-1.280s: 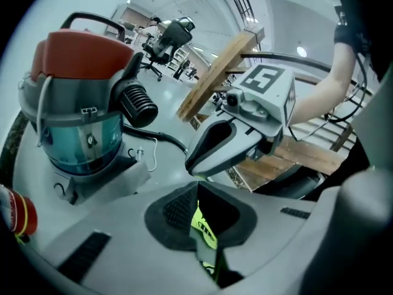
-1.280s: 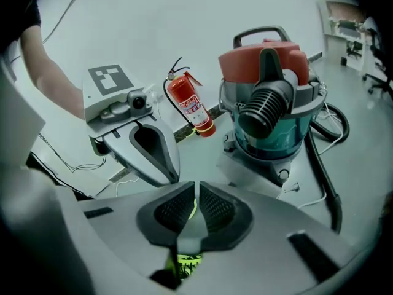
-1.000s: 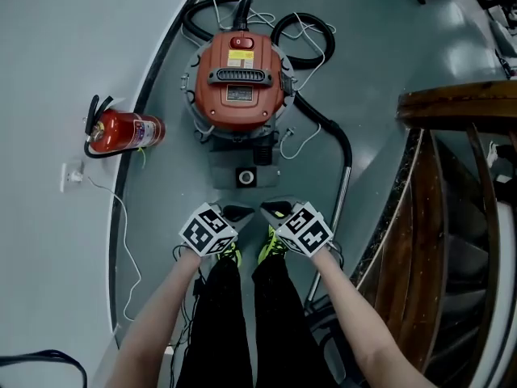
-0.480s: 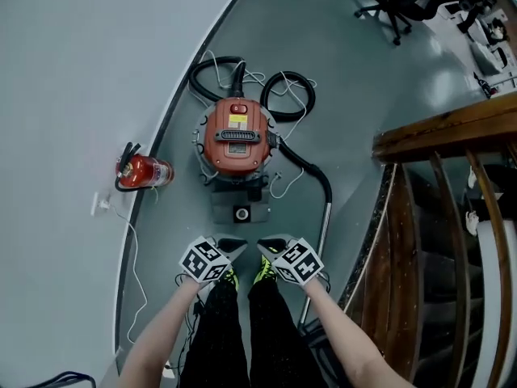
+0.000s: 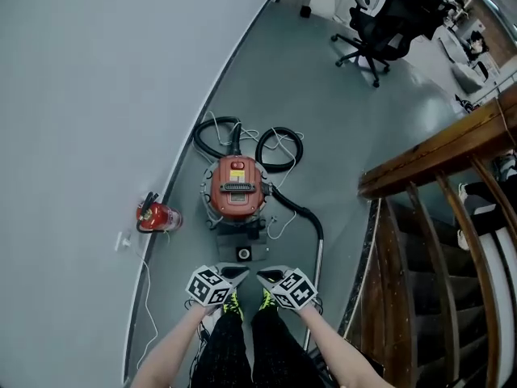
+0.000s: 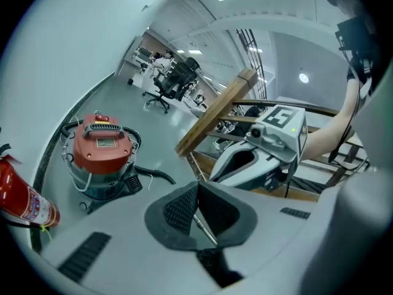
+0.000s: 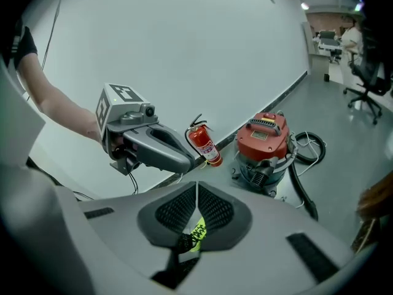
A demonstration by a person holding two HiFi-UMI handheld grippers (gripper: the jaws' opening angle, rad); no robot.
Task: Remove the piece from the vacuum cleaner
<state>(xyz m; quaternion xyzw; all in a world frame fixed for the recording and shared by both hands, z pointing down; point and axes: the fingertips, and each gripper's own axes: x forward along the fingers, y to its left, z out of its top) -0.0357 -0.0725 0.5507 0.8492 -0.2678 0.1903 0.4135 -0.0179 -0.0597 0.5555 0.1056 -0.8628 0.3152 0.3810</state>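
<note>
Jaws of the left gripper [image 6: 196, 204] are pressed together, and nothing is pinched between them. The right gripper [image 7: 196, 211] is likewise closed and empty; a shoe with yellow-green laces [image 7: 195, 233] is seen below its pads. In the head view both grippers are held side by side at the lower centre of the frame, tips pointed toward each other, above the person's shoes and well apart from the machine.

Just above the grippers in that frame, a flat grey attachment with a round socket [image 5: 245, 252] is laid on the grey floor [image 5: 339, 103], touching the base of the vacuum cleaner [image 5: 236, 189]. The red-topped vacuum cleaner is stood upright at the centre. A black hose [image 5: 297, 209] is led from its right side down to a metal wand [image 5: 315, 267], and further hose and white cord are coiled behind it. A red fire extinguisher [image 5: 158, 216] is laid at the left, against the curved wall [image 5: 97, 95]. A wooden stair railing [image 5: 436, 148] is seen at the right, and a black office chair [image 5: 386, 18] at the upper right.
</note>
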